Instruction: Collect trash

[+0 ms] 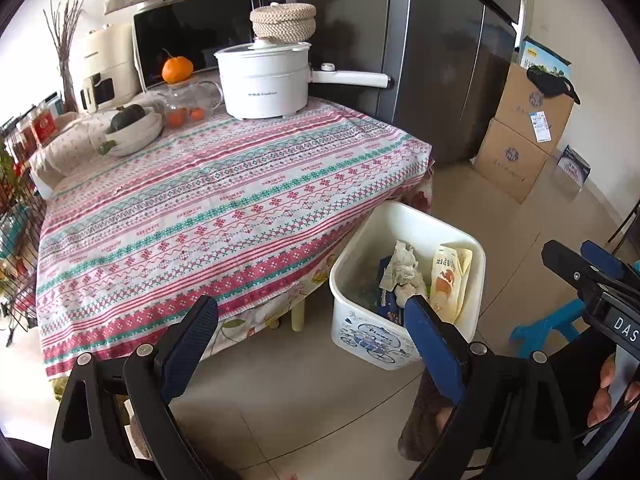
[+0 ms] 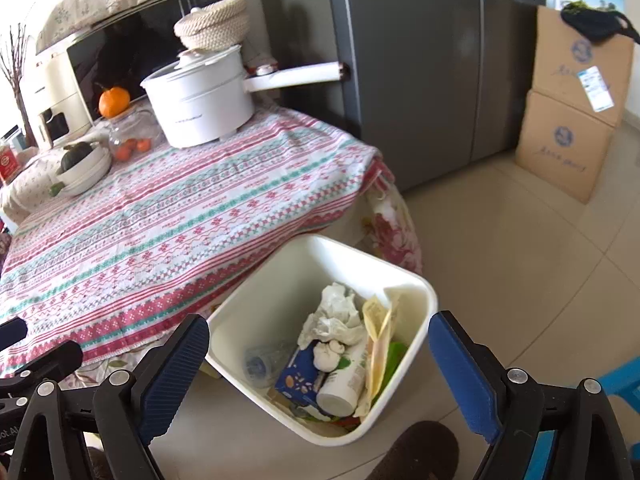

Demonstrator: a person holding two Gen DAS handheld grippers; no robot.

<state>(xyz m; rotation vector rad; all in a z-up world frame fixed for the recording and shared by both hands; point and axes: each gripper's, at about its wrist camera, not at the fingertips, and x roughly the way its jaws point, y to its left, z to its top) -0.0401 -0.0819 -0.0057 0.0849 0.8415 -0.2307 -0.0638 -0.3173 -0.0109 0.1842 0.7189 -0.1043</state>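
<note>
A white plastic bin (image 2: pixel 260 300) stands on the tiled floor by the table corner. Inside lie a crumpled tissue (image 2: pixel 336 316), a white bottle (image 2: pixel 344 384), a blue carton (image 2: pixel 300 376), a yellow wrapper (image 2: pixel 378 344) and a clear plastic bottle (image 2: pixel 264 360). My right gripper (image 2: pixel 320 330) hangs open just above the bin with nothing between its pads. In the left wrist view the bin (image 1: pixel 352 256) sits past my left gripper (image 1: pixel 312 320), which is open and empty over the table's edge. The tissue (image 1: pixel 404 268) and yellow wrapper (image 1: pixel 450 280) show there too.
The table (image 1: pixel 200 220) wears a red and green patterned cloth. At its back stand a white electric pot (image 1: pixel 264 80), an orange (image 1: pixel 177 69), a glass teapot (image 1: pixel 188 104) and a bowl (image 1: pixel 132 132). A grey fridge (image 2: pixel 420 80), cardboard boxes (image 2: pixel 568 120) and a blue stool (image 1: pixel 544 324) border the floor.
</note>
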